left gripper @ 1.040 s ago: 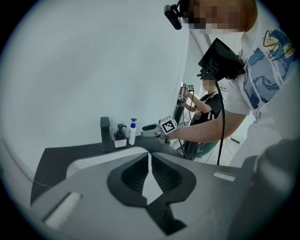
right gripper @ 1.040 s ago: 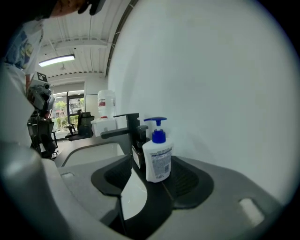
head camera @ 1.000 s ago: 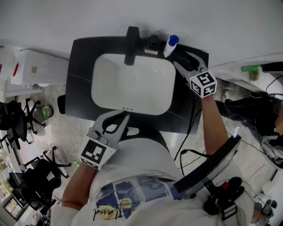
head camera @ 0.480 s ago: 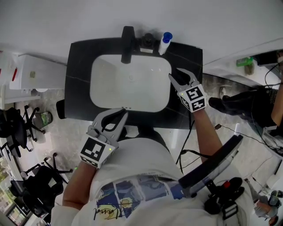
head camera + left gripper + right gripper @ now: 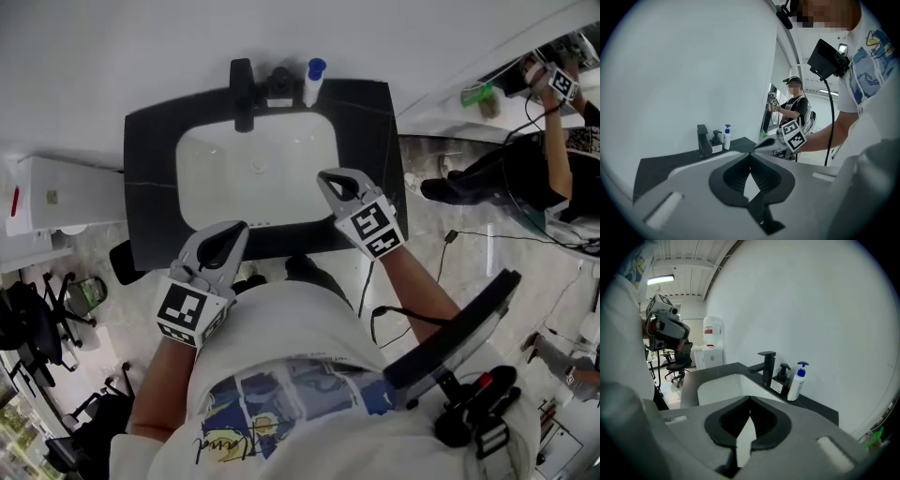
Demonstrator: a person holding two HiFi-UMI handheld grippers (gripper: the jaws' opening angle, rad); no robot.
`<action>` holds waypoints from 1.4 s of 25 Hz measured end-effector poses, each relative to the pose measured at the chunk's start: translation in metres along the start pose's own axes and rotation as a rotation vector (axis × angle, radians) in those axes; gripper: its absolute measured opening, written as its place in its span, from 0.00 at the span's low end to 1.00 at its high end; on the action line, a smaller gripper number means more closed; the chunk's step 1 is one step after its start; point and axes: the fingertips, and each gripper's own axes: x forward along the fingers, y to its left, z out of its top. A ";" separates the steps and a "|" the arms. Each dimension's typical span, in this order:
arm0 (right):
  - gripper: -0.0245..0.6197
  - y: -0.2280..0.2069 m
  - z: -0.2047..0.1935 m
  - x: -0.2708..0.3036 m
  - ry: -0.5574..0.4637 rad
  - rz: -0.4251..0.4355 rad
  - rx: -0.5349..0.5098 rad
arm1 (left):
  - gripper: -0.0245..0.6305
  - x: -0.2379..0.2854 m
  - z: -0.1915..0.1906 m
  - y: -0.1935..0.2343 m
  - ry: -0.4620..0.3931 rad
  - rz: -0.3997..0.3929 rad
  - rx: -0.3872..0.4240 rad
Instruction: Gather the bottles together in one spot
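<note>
A white bottle with a blue pump [image 5: 312,82] stands upright at the back of the black counter [image 5: 150,178], right beside a black pump bottle [image 5: 278,86] and the black faucet [image 5: 243,82]. The right gripper view shows the same pair, the white bottle [image 5: 797,382] just right of the black bottle [image 5: 781,379]. My right gripper [image 5: 330,178] is shut and empty, over the sink's front right corner, well clear of the bottles. My left gripper [image 5: 232,232] hangs at the counter's front edge, its jaws shut on nothing. The left gripper view looks over both bottles [image 5: 727,137] from afar.
The white sink basin [image 5: 216,178] fills the counter's middle. A white cabinet [image 5: 56,192] stands left of the counter, with office chairs [image 5: 28,328] on the floor beyond. Another person [image 5: 553,112] works at the upper right. Cables [image 5: 441,239] run across the floor.
My right gripper has drawn back from the white bottle at the counter's rear to the sink's front right corner, and its jaws have shut empty. The left gripper has barely moved.
</note>
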 end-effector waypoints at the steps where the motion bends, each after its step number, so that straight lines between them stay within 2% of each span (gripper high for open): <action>1: 0.04 0.009 0.006 -0.003 0.000 0.000 -0.001 | 0.04 -0.004 -0.001 0.002 -0.001 -0.007 0.000; 13: 0.04 0.097 0.051 -0.015 -0.009 -0.025 0.004 | 0.04 -0.053 -0.019 0.025 -0.002 -0.087 0.008; 18: 0.04 0.126 0.062 -0.017 -0.011 -0.052 -0.028 | 0.04 -0.075 -0.030 0.032 0.004 -0.105 0.017; 30: 0.04 0.184 0.067 -0.025 -0.014 -0.101 -0.023 | 0.04 -0.116 -0.068 0.030 0.030 -0.144 0.025; 35: 0.04 0.194 0.067 -0.026 -0.011 -0.113 -0.027 | 0.04 -0.122 -0.065 0.027 0.023 -0.155 0.037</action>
